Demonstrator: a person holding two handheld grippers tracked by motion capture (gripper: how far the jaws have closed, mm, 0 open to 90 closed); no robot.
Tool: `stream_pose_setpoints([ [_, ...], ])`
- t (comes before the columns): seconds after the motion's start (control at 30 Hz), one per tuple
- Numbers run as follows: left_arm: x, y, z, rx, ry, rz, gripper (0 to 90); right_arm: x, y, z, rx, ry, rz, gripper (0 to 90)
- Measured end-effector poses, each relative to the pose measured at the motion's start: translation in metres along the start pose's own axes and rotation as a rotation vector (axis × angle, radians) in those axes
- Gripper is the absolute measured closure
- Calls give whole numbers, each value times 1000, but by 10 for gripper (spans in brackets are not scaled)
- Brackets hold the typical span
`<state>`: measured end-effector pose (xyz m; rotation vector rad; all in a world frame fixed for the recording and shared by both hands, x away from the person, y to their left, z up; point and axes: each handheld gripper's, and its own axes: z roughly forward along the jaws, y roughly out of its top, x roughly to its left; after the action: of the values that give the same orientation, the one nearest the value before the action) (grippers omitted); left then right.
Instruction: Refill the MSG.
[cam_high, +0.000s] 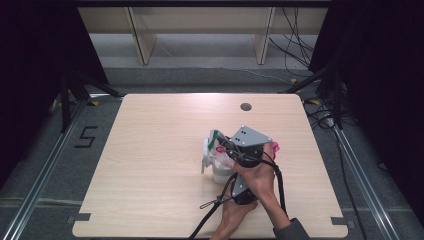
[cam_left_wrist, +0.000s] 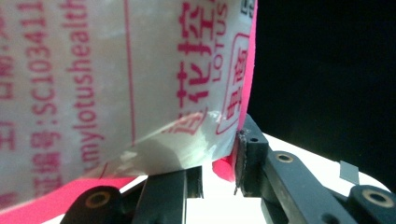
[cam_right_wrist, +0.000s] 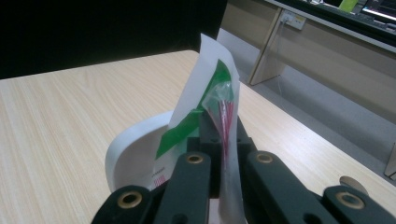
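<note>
While clamped on opposite edges of the plastic packet (cam_right_wrist: 223, 109) above the white cup (cam_high: 220, 170) mid-table, right fingers (cam_right_wrist: 219, 135) and left fingers (cam_left_wrist: 245, 156) brace it, likely for tearing open.

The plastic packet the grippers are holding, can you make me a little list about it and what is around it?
packet: clear plastic packet with pink edge and red print
left gripper: jaws on either side of the packet's pink edge
right gripper: shut on the packet's bunched top
nearby: white container behind the jaws
paper: white and green paper standing upright
table: light wood
</note>
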<state>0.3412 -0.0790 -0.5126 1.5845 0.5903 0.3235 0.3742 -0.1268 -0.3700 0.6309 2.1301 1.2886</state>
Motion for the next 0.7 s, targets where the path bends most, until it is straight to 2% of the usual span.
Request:
stream_pose_setpoints([
  [0.03,-4,-1,0,-3,-28,-55,754,1,0,0,2,-4,18,897],
  [0.07,-3,-1,0,1,-31,-48,754,0,0,0,2,-3,21,897],
  [0.1,0,1,-1,6,19,8,754,1,0,0,10,5,29,897],
  [0.17,0,-1,1,-25,2,-11,755,2,0,0,1,-5,-3,897],
  [0.2,0,0,0,-19,0,-6,754,2,1,-1,7,1,-1,898],
  [0.23,0,0,-1,8,2,4,754,2,0,-1,6,3,8,898],
  [0.27,-3,-1,0,-1,-23,-43,754,1,0,0,1,-4,27,898],
  [0.3,0,0,-1,6,-7,10,754,0,0,0,-2,0,18,898],
  [0.33,-1,-1,0,12,-10,-6,754,0,0,-1,-1,-1,18,899],
  [0.37,-3,-2,1,-5,-29,-46,754,0,0,-1,-4,-6,20,899],
  [0.4,-3,-2,0,8,-29,-37,754,-1,0,-1,5,5,12,900],
  [0.43,-2,-3,0,5,-33,-34,754,0,0,-2,1,-7,43,900],
  [0.47,-2,-3,0,5,-27,-31,754,-1,-1,-2,-4,4,35,900],
  [0.5,0,-1,-2,15,14,7,754,-1,0,-3,7,23,50,900],
  [0.53,0,-2,-2,9,23,0,754,-1,0,-3,-9,1,40,900],
  [0.57,0,-3,-2,3,12,-18,753,-1,0,-4,-8,5,39,900],
  [0.6,2,-4,-4,29,23,2,753,-1,0,-6,-4,10,45,900],
  [0.63,4,-3,-7,64,21,29,752,-2,0,-6,-22,-1,35,900],
  [0.7,5,-2,-10,81,20,37,751,-3,1,-10,-23,34,81,900],
])
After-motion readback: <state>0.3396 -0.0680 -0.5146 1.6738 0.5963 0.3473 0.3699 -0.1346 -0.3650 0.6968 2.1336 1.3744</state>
